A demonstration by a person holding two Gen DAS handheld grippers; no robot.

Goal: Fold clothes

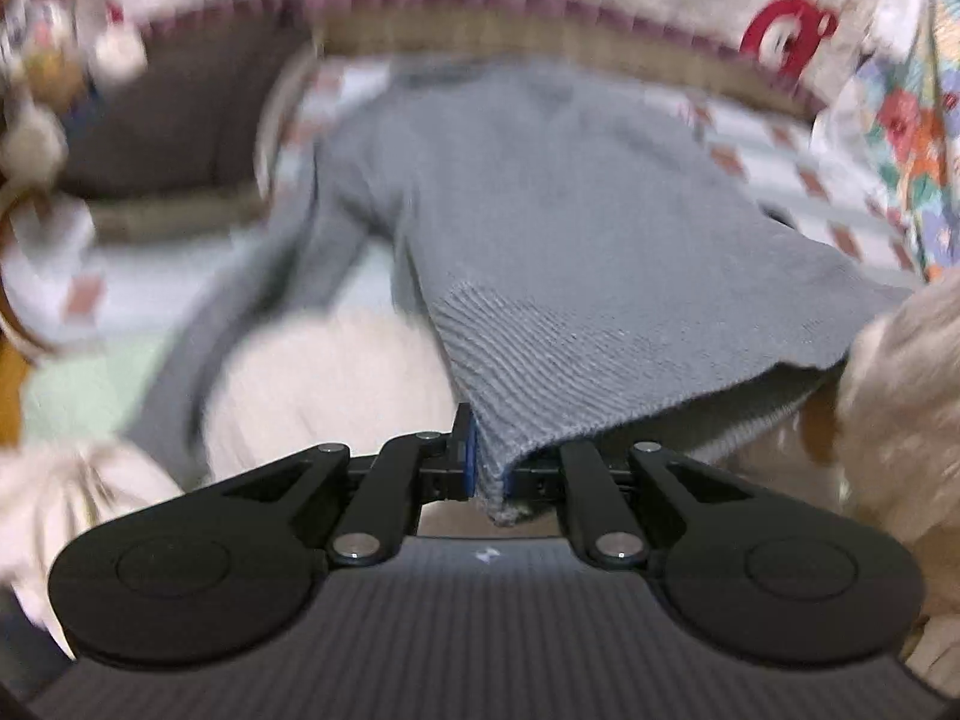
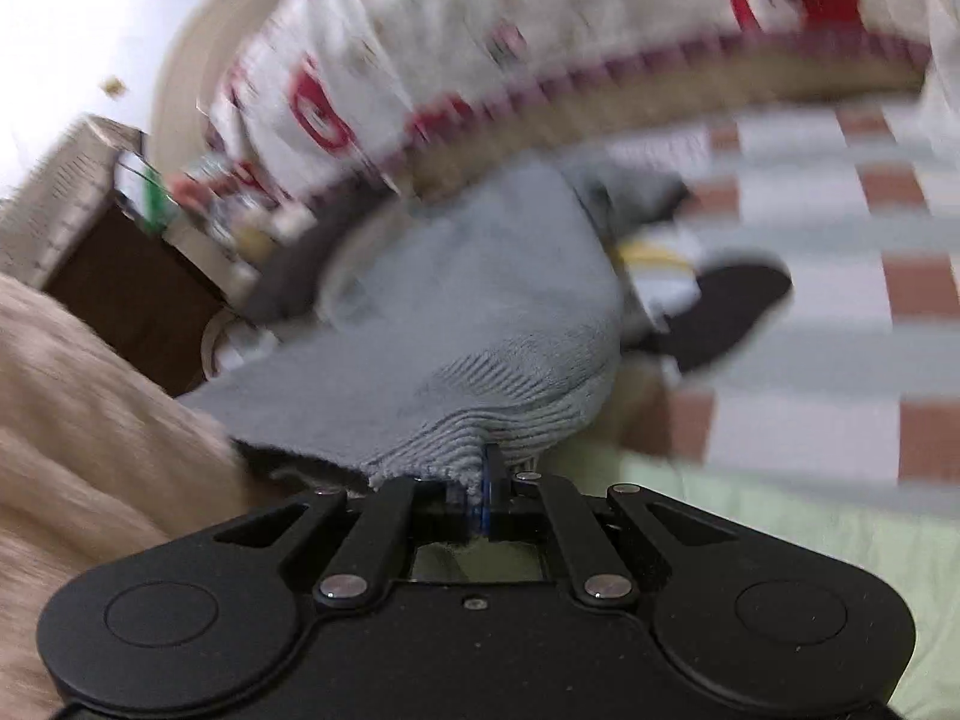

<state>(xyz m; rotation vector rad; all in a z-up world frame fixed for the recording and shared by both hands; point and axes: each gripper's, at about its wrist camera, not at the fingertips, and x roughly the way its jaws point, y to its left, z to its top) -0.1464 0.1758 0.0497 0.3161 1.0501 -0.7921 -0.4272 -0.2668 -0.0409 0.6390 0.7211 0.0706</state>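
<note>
A: Left side of the scene?

B: Far left, blurred clutter and a dark patch beyond the checked bedsheet. Nearer in, a cream garment lying under the left sleeve of the grey sweater.

A: And the left gripper?

B: Clamped tight on the sweater's ribbed hem, at a corner pinched between the blue pads. Probably held there because the hem is the firm edge, and a corner grip keeps the knit flat when lifted.

A: Rest of the sweater?

B: Spread front-up across the sheet, collar at the far end near the cushion with red print, hem at the near end and raised off the bed.

A: Right gripper?

B: Likewise closed on ribbed grey knit, seemingly the hem's other corner, though too smeared to swear by. Two corners held together suits carrying the hem toward the collar, or equally laying the sweater out flat.

A: Anything in one view only?

B: Left wrist view: whole body and sleeve, plus a floral cloth at far right. Right wrist view: a brown cabinet at left, a fuzzy beige cloth near, and, to the right, a dark thing on the sheet beside the sweater.
</note>
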